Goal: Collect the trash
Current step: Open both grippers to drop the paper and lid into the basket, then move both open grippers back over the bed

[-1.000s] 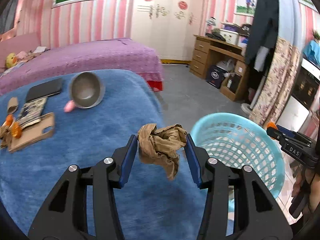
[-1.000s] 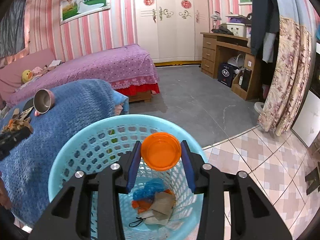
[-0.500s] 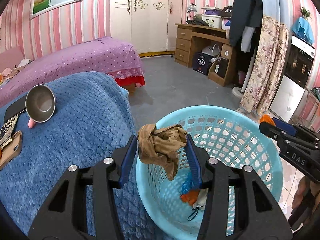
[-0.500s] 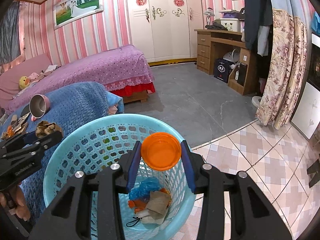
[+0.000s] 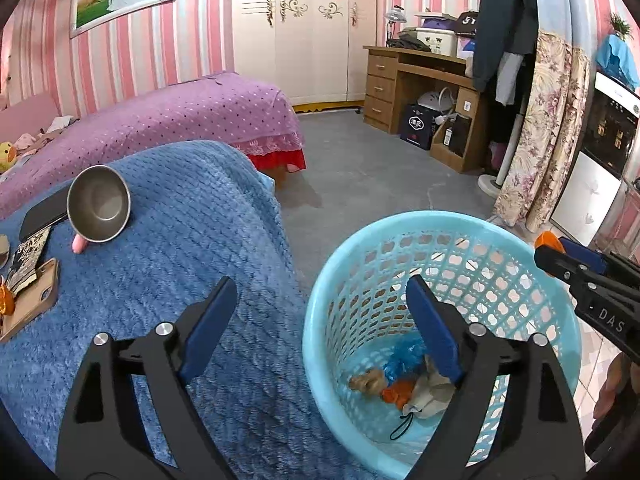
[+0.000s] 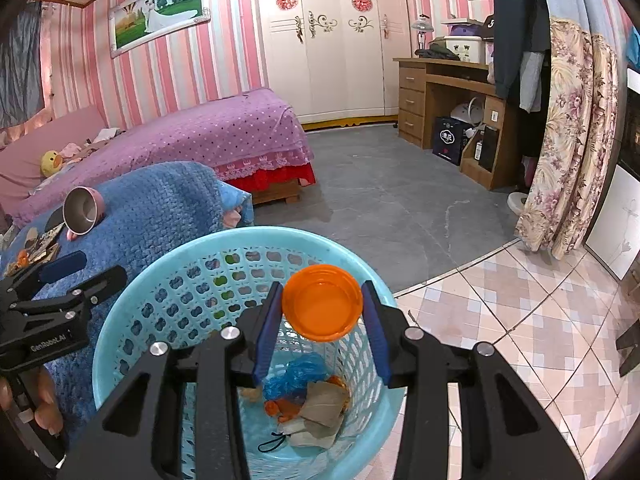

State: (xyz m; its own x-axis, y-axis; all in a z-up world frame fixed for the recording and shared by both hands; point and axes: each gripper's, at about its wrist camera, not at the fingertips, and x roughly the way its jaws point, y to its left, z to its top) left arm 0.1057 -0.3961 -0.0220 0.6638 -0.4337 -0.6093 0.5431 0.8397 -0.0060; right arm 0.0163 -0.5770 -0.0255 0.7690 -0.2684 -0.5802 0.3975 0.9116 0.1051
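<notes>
A light blue plastic basket [image 5: 500, 232] stands on the floor beside the blue-covered table; it also shows in the right wrist view [image 6: 168, 264]. Trash lies at its bottom [image 5: 404, 388]: blue plastic, an orange scrap, brown paper pieces [image 6: 320, 404]. My left gripper [image 5: 320, 320] is open and empty, its right finger over the basket, its left finger over the blanket. My right gripper [image 6: 323, 312] is shut on an orange cap [image 6: 322, 302] and holds it above the basket's opening. It shows at the right edge of the left wrist view [image 5: 568, 256].
The blue blanket [image 5: 180, 248] carries a metal bowl [image 5: 98, 210], a dark phone [image 5: 40, 216], a brown phone case [image 5: 32, 300] and papers at the left. A purple bed [image 5: 180, 116], wooden desk [image 5: 420, 76] and flowered curtain [image 5: 552, 128] stand beyond.
My left gripper has opened and the brown crumpled wad it held is gone from its jaws; a brown piece now lies in the basket. The right gripper still holds the orange cap.
</notes>
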